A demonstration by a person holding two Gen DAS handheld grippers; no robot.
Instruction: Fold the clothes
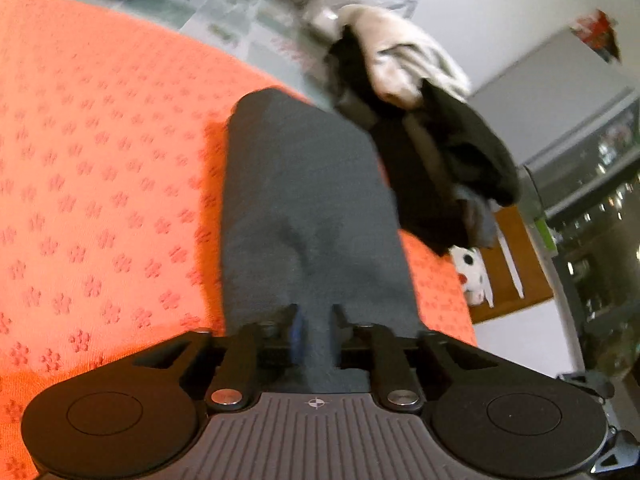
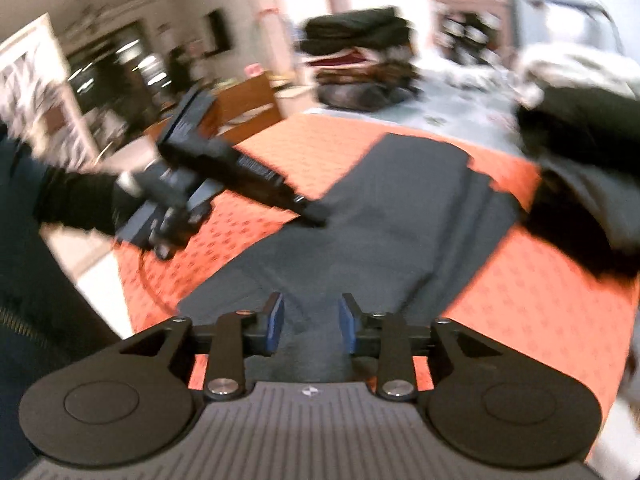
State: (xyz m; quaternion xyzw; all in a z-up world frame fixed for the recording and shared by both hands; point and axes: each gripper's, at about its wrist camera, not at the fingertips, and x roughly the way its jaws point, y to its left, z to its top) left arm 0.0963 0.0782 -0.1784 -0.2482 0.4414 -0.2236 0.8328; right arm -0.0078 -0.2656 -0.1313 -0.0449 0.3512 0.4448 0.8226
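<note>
A dark grey garment point(image 1: 304, 200) lies on the orange patterned cloth point(image 1: 100, 160), folded into a long strip. My left gripper point(image 1: 316, 320) is shut on the near edge of the garment, with cloth bunched between its fingers. In the right wrist view the same garment point(image 2: 400, 208) spreads across the orange cloth point(image 2: 520, 300). My right gripper point(image 2: 311, 320) grips a raised fold of the garment at its near edge. The left gripper point(image 2: 316, 212) shows there too, its tip on the garment's left edge.
A pile of unfolded black and cream clothes point(image 1: 412, 100) lies right of the garment, also in the right wrist view point(image 2: 580, 128). A stack of folded dark clothes point(image 2: 360, 56) stands at the far side of the table. Wooden furniture point(image 2: 244, 108) and shelves stand beyond.
</note>
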